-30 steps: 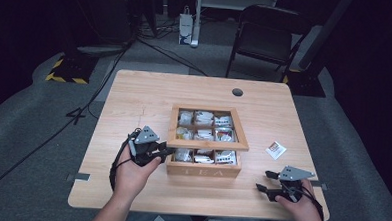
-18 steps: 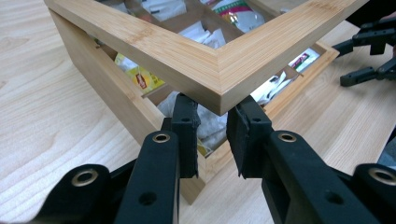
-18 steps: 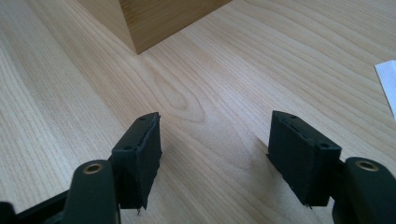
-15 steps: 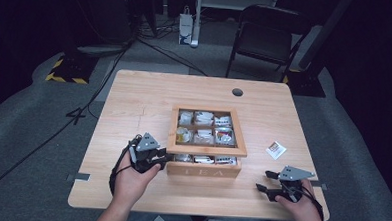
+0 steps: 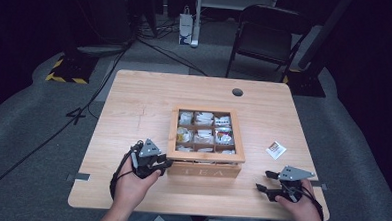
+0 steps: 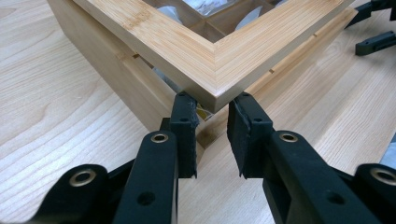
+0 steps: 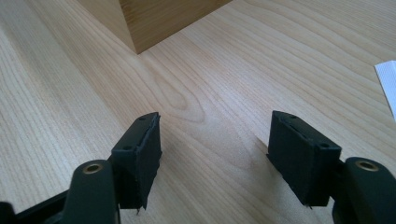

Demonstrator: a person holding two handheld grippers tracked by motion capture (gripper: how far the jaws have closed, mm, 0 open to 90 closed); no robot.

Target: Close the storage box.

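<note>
Nearest the person, the right gripper [image 5: 269,189] rests on the table [image 5: 134,103] by its near edge, jaws wide with only bare wood between them, well apart from the box. The left gripper [image 6: 212,109] sits at the near left corner of the wooden tea box [image 5: 205,169], its jaws narrow, the pads tucked just under the overhanging corner of the glazed lid [image 6: 219,60]; nothing looks clamped, and the lid seems raised a crack, with a packet showing in the gap. The box stands mid-table toward the near side, its compartments filled with tea packets [image 5: 203,136]. It should be stiff and moderately heavy, smooth-sided, with a hinged lid that is likely lighter; the protruding lid corner or front lip is the natural hold, and the pane wants gentleness. A loose tea bag [image 5: 276,150] lies right of the box. Beyond and to the left the tabletop is open, with a cable hole [image 5: 237,92] near the far edge
</note>
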